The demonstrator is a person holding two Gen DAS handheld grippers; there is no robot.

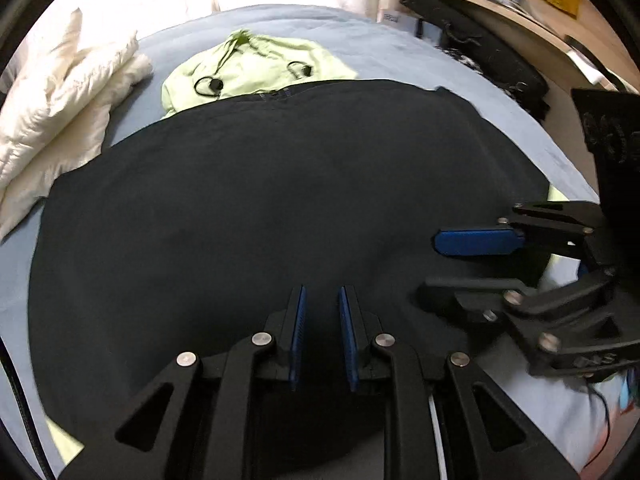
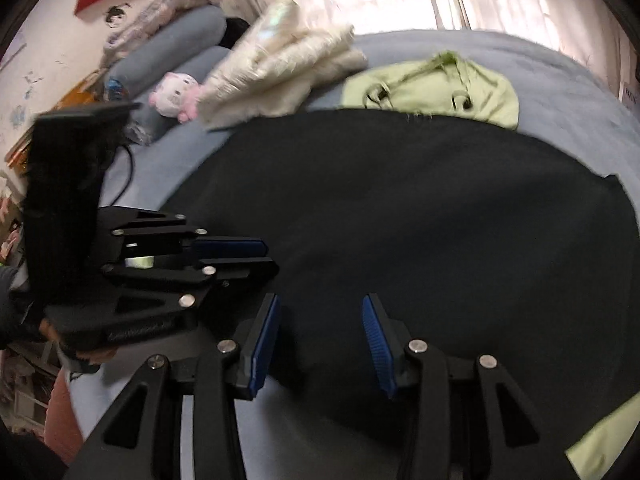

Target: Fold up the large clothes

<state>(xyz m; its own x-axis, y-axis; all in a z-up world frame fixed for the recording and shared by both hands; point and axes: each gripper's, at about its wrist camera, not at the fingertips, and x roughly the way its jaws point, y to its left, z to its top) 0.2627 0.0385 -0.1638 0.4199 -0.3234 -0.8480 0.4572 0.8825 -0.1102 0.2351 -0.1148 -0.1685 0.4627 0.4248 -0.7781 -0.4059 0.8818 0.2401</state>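
Nearest the left wrist lens, the left gripper (image 1: 323,334) shows its blue-padded fingers a narrow gap apart with nothing between them, poised over the large black fabric garment (image 1: 260,208). That garment lies spread flat across the pale blue bedsheet (image 1: 360,40), filling the middle of both views. At three o'clock in the left view, the right gripper (image 1: 452,264) reaches in sideways, its jaws set wide and empty above the cloth's edge. A lime green hooded top (image 1: 260,66) lies at twelve o'clock, partly under the black garment. A cream quilted duvet (image 1: 60,112) sits at ten o'clock beside it. In the right view, a pink plush toy (image 2: 174,94) rests at ten o'clock.
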